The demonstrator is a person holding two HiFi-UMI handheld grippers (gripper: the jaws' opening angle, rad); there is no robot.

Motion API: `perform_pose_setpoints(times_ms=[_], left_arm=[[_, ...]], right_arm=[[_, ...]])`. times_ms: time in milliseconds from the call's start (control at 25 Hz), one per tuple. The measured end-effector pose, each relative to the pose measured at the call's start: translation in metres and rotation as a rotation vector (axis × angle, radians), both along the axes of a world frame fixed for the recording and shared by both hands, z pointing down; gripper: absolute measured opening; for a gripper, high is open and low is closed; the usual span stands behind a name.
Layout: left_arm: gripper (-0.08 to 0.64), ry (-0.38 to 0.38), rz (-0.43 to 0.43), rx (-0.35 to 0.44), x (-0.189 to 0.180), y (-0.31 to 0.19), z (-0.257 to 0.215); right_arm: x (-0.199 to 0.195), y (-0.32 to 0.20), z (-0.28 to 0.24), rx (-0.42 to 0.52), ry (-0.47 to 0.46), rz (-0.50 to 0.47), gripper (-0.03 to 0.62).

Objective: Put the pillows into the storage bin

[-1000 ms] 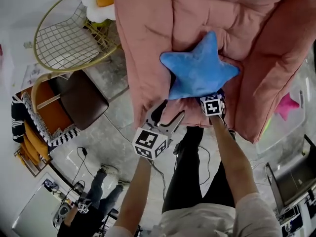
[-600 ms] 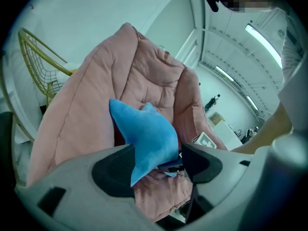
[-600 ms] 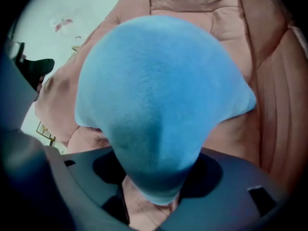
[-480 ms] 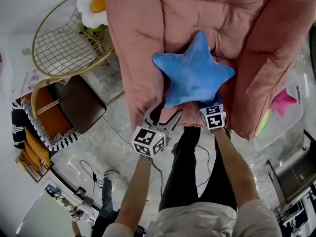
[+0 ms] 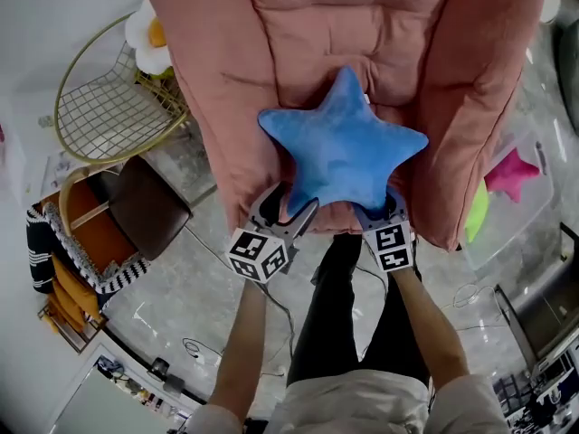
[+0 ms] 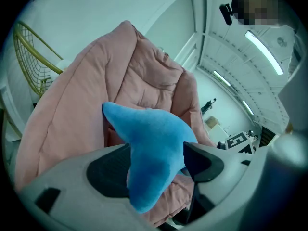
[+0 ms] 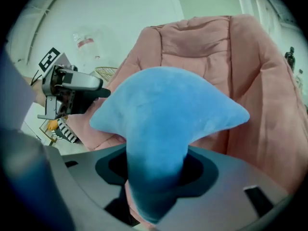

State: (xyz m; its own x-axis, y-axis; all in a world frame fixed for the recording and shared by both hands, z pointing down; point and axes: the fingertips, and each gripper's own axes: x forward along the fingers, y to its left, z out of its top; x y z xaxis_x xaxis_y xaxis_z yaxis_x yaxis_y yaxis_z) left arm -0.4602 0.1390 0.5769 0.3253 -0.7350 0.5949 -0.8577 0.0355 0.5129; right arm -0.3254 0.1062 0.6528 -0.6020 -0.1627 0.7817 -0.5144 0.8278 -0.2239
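Note:
A blue star pillow [image 5: 339, 152] lies on the seat of a pink padded armchair [image 5: 317, 25], with two of its arms hanging toward me. My right gripper [image 5: 378, 208] is closing on the lower right arm, and its pads squeeze the plush [image 7: 163, 114]. My left gripper [image 5: 288, 204] stands wide around the lower left arm [image 6: 149, 138], which lies between its jaws without being pinched. A clear storage bin [image 5: 525, 215] on the floor at the right holds a pink star pillow [image 5: 511, 172].
A gold wire chair [image 5: 109, 89] with a fried-egg cushion [image 5: 149, 34] stands left of the armchair. A brown stool [image 5: 149, 202] and an orange, striped seat [image 5: 63, 242] are below it. Cables trail over the grey floor by the person's legs.
Both grippers have moved up to the star pillow. The right one has closed on its lower right arm, and the left one has come around its lower left arm.

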Motion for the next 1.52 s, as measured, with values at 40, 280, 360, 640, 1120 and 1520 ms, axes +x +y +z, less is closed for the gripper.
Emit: perform_pose_setpoints(times_ms=[40, 280, 360, 640, 1120, 1520], left_arm=[[0.319, 0.009, 0.006, 0.005, 0.002, 0.0, -0.001], [0.344, 0.069, 0.049, 0.021, 0.018, 0.004, 0.0], [0.35, 0.09, 0.063, 0.025, 0.027, 0.008, -0.001], [0.351, 0.081, 0.139, 0.049, 0.065, 0.013, -0.009], [0.255, 0.011, 0.233, 0.273, 0.13, -0.042, -0.075], [0.255, 0.04, 0.424, 0.271, 0.245, -0.084, -0.087]], right_arm=[[0.002, -0.001, -0.006, 0.016, -0.007, -0.002, 0.247], [0.009, -0.009, -0.038, 0.1, -0.034, -0.022, 0.244], [0.012, -0.011, -0.053, 0.127, -0.05, -0.023, 0.244], [0.037, -0.015, -0.101, 0.268, -0.065, -0.025, 0.242], [0.113, -0.048, -0.167, 0.49, -0.069, 0.104, 0.245], [0.233, -0.069, -0.18, 0.538, -0.036, 0.275, 0.253]])
